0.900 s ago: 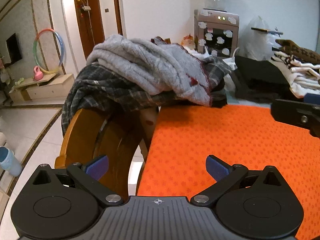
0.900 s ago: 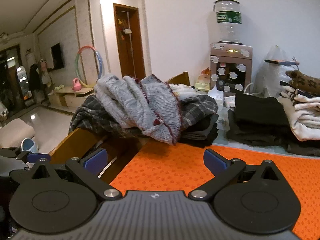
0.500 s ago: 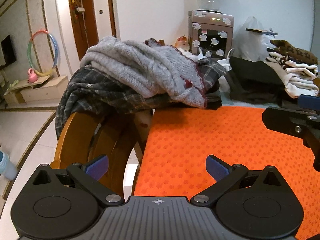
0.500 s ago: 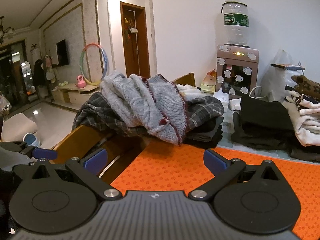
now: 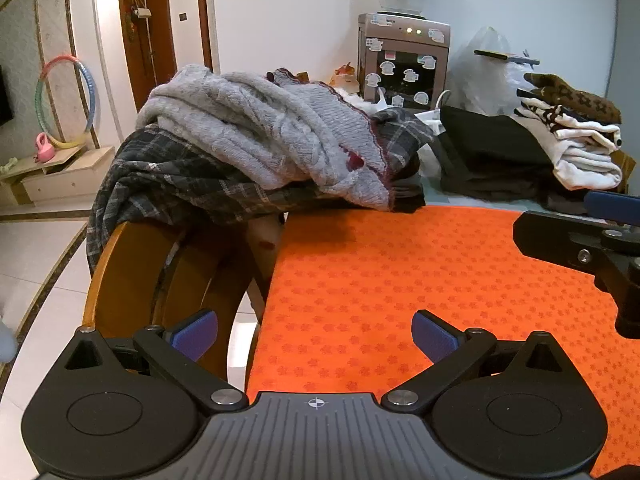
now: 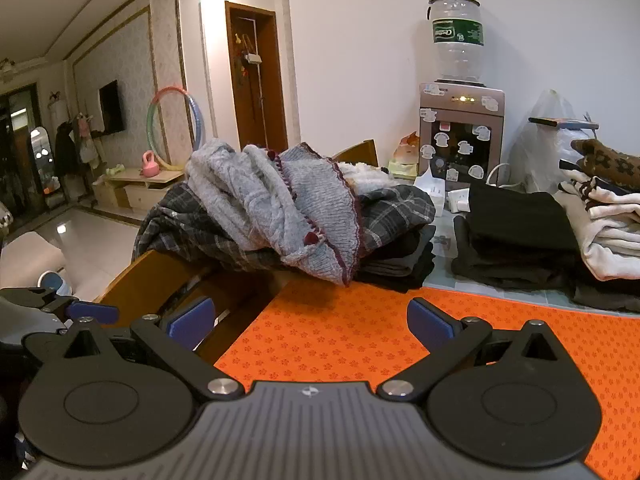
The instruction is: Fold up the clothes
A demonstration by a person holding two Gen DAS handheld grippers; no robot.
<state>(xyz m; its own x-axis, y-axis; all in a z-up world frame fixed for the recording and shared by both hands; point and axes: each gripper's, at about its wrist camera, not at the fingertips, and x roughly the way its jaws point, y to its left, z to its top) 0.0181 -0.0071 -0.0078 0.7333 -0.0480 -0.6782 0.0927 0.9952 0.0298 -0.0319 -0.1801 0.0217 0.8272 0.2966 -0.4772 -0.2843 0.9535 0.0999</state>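
Two hand-held grippers over a desk w/ an orange mat (image 5: 400,280). Left hand-held gripper (image 5: 315,334) has its jaws spread wide, nothing between them; right hand-held gripper (image 6: 310,322) likewise wide apart & empty. Ahead of both, slightly left, a rumpled grey knit sweater (image 5: 260,136) lies on top of a dark plaid garment (image 5: 180,188), heaped over a wooden chair back (image 5: 132,272) at the mat's far edge. Further ahead & to the right, folded stacks: black (image 6: 516,236) & cream (image 6: 608,232). Judgement: if the sweater is next, grip it at a hem or shoulder w/ one layer only, lift clear of the plaid piece, spread flat on the mat.
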